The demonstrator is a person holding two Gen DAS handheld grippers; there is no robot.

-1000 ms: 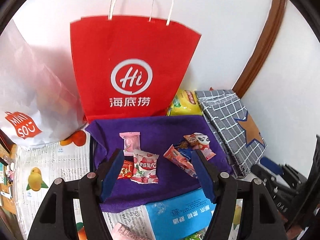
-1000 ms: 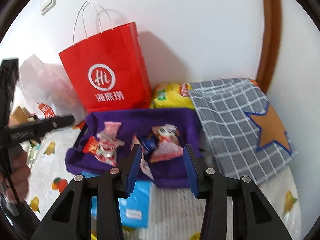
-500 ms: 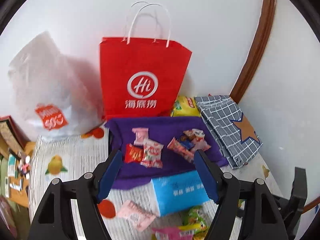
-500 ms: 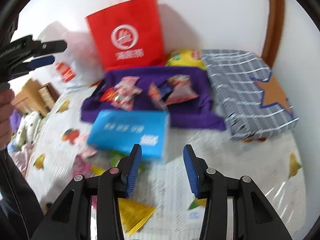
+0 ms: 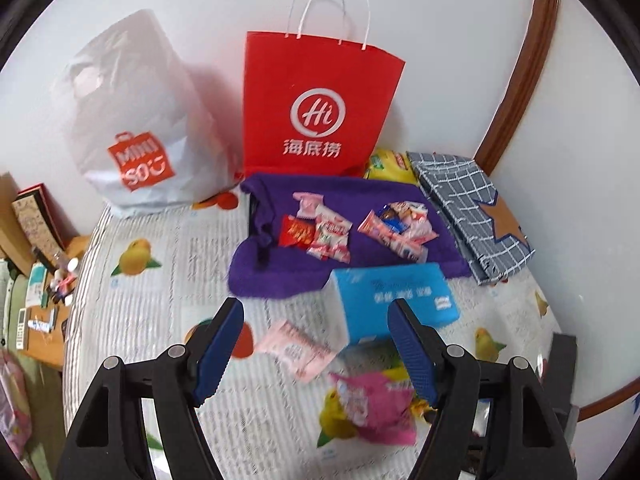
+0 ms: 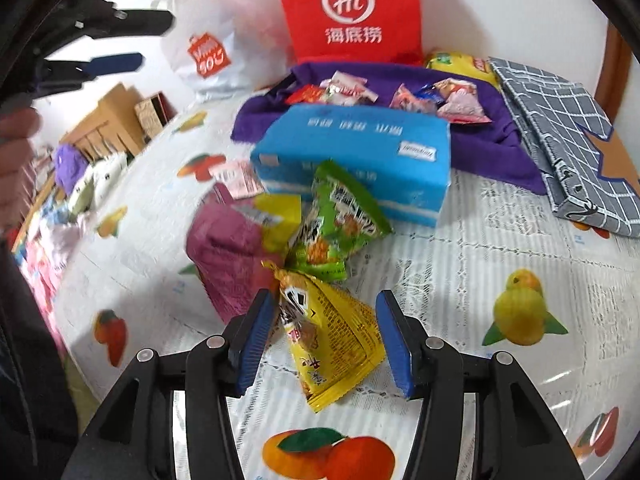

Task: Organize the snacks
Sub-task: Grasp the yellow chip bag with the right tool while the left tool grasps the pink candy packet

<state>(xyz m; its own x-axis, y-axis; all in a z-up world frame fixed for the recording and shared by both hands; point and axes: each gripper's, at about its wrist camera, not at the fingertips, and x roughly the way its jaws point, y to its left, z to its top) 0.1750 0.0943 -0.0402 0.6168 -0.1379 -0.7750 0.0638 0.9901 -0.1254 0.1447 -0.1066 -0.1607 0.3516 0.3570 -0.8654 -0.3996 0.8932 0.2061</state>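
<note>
My left gripper (image 5: 318,344) is open above a pale pink packet (image 5: 296,350) and a bright pink packet (image 5: 372,408) that lie on the tablecloth, with nothing held. My right gripper (image 6: 325,320) hangs low over a yellow snack packet (image 6: 332,336). Its jaws are opening, and the packet lies between them without being pressed. Just beyond it are a green packet (image 6: 340,224) and a magenta packet (image 6: 228,248). Two small heaps of snacks (image 5: 320,232) rest on a purple cloth (image 5: 288,276) further back.
A blue box (image 6: 352,160) stands between the loose packets and the cloth. Behind are a red paper bag (image 5: 320,104), a white plastic bag (image 5: 132,120), a yellow chip bag (image 5: 386,164) and a grey checked folded box (image 5: 472,208). The wall is close behind.
Both grippers have drawn back from the purple cloth. The right one has tipped down over the loose packets and its jaws have widened. The blue box and loose packets have come into view.
</note>
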